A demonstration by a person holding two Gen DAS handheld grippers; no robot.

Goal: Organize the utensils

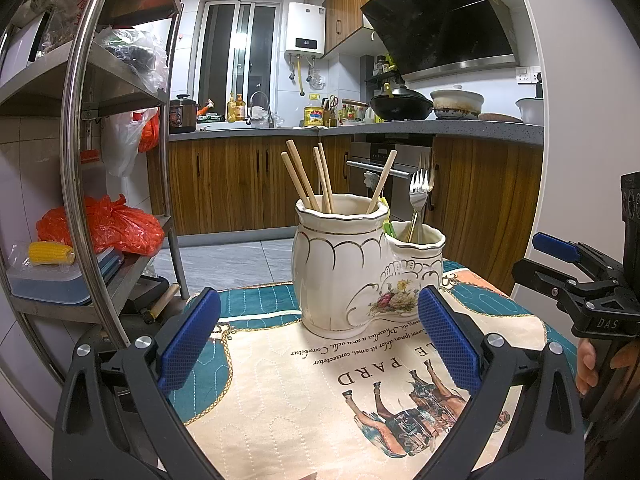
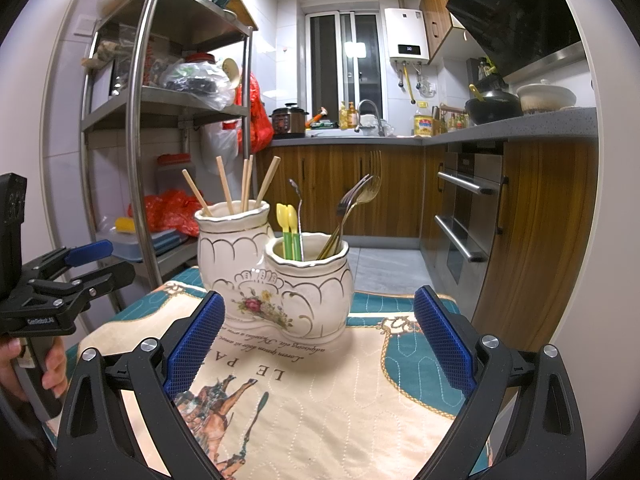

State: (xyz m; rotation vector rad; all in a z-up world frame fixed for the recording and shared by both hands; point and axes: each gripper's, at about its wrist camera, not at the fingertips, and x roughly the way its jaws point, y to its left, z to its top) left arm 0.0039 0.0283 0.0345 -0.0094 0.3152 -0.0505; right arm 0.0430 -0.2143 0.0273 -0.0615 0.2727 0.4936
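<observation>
While both grippers hang wide open and empty, we log: left gripper (image 1: 318, 344), right gripper (image 2: 320, 340); ceramic holder (image 2: 276, 276) mid-frame on placemat (image 2: 352, 384), 5 chopsticks (image 2: 246, 184) in tall cup, forks (image 2: 348, 208) in short cup. Sorting appears complete; next, probably withdraw.

A two-compartment holder (image 2: 276, 280) stands mid-frame on a mat (image 2: 340, 392) covering the counter. Chopsticks (image 2: 244, 184) lean in its taller compartment at frame left; forks (image 2: 352, 208) and small spoons (image 2: 289, 232) stand in the lower one, frame right. A shelf rack (image 2: 160, 112) rises behind at upper left.
</observation>
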